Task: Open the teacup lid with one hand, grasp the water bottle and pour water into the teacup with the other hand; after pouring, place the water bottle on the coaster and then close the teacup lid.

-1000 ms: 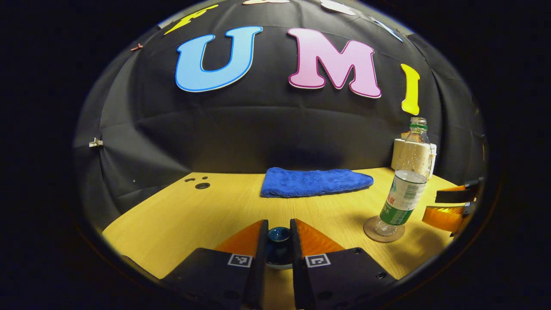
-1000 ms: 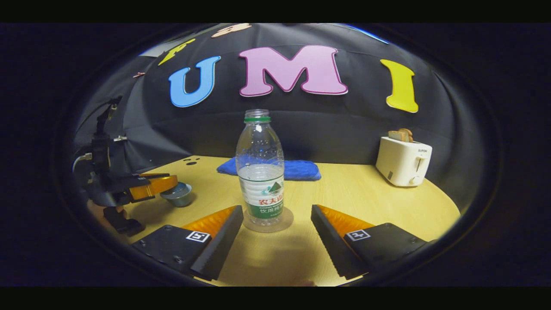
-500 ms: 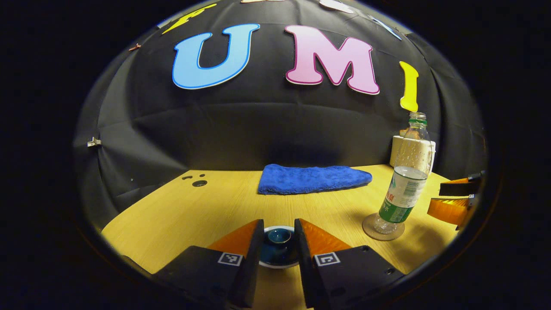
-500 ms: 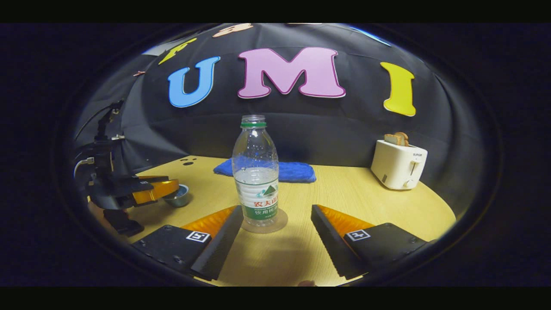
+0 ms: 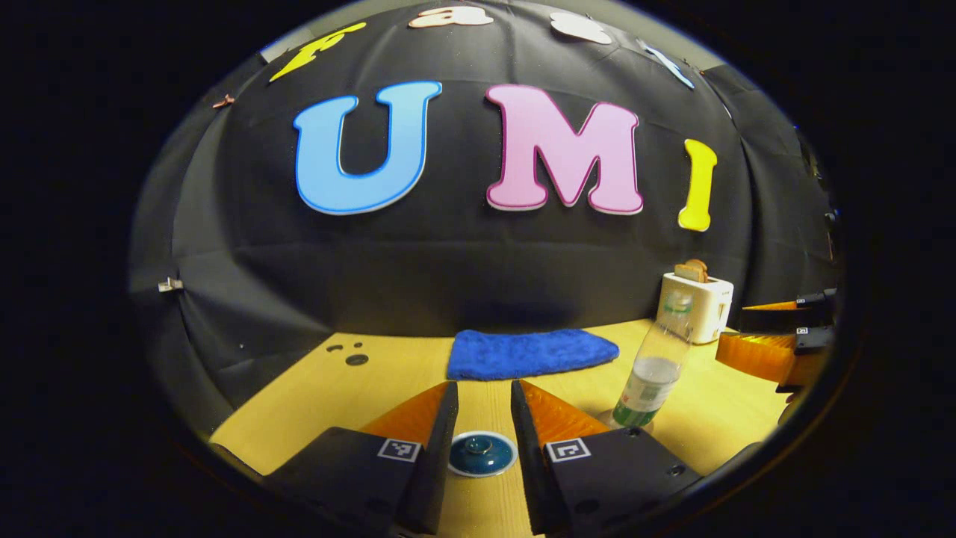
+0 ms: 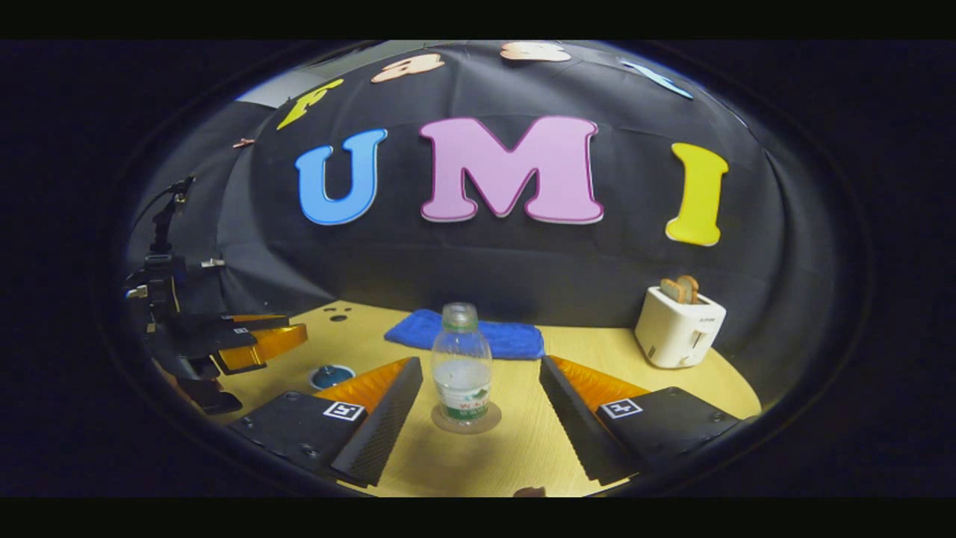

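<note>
Both grippers have pulled up and back from the table since a second ago: the lid knob that sat pinched between the left fingers now lies lower and clear of them, and the bottle looks smaller and farther off in the right gripper view.

In the left gripper view, the left gripper [image 5: 482, 407] hangs above the teacup lid [image 5: 482, 453], its fingers parted and touching nothing; the dark blue lid sits below the gap between them. Whether it rests squarely on the cup is hard to tell from this angle, though it looks seated. The water bottle [image 5: 651, 365] stands ahead and to the right on the coaster [image 5: 644, 426], with the right gripper [image 5: 777, 340] at the far right edge.

In the right gripper view, the right gripper [image 6: 478, 377] is spread wide, with the bottle upright just ahead of the gap between its fingers. Beyond lie a blue cloth [image 6: 489, 336] and, to the right, a white toaster [image 6: 676, 332] on the wooden table [image 6: 597, 351].
</note>
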Demonstrator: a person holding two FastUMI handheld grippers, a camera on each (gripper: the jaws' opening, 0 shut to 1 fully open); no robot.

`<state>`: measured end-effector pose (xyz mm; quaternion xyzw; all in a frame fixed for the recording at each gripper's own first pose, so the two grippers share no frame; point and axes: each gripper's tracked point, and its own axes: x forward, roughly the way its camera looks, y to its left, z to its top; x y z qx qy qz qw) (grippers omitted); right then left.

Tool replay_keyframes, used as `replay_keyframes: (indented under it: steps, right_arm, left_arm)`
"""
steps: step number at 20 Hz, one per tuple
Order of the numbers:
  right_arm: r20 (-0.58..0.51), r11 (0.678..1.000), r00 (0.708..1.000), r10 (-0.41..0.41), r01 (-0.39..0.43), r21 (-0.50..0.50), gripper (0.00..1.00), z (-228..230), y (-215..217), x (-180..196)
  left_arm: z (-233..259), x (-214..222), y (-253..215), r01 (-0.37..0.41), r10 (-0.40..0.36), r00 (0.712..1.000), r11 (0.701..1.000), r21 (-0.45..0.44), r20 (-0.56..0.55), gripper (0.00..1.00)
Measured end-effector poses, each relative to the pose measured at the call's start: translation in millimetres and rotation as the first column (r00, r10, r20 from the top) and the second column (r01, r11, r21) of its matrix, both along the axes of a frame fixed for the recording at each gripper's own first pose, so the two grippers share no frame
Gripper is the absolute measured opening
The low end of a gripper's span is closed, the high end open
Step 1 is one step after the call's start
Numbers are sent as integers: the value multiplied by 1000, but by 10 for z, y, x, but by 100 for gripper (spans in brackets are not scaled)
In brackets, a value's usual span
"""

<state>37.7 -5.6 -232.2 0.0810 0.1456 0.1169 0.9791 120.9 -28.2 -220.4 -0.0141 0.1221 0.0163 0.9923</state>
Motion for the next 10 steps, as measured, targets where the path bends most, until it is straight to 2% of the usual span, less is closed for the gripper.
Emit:
replay_keyframes:
  steps: [3, 4, 5, 6, 7, 10]
  right_arm:
    - [32, 1000, 999, 3, -3, -13, 98, 442, -29, -70]
    - [37, 1000, 999, 1, 0, -4, 98, 598, -30, -108]
    - [43, 1000, 999, -2, 2, 4, 98, 724, -31, -138]
    - [47, 1000, 999, -6, 6, 7, 98, 837, -44, -173]
    - [54, 1000, 998, -11, 10, 7, 98, 948, -63, -202]
    - [80, 1000, 997, -9, 9, -2, 97, 1258, -107, -293]
  left_arm:
    - [496, -104, -10, 18, -18, 1000, 1000, -13, 20, 46]
    - [660, -131, 3, 23, -23, 999, 1000, -9, 30, 51]
    - [796, -158, 15, 27, -27, 999, 1000, 0, 38, 46]
    - [936, -193, 42, 27, -28, 999, 1000, 11, 43, 51]
    - [1054, -240, 59, 26, -27, 998, 999, 19, 51, 48]
    - [1368, -385, 56, 40, -41, 997, 999, 15, 63, 54]
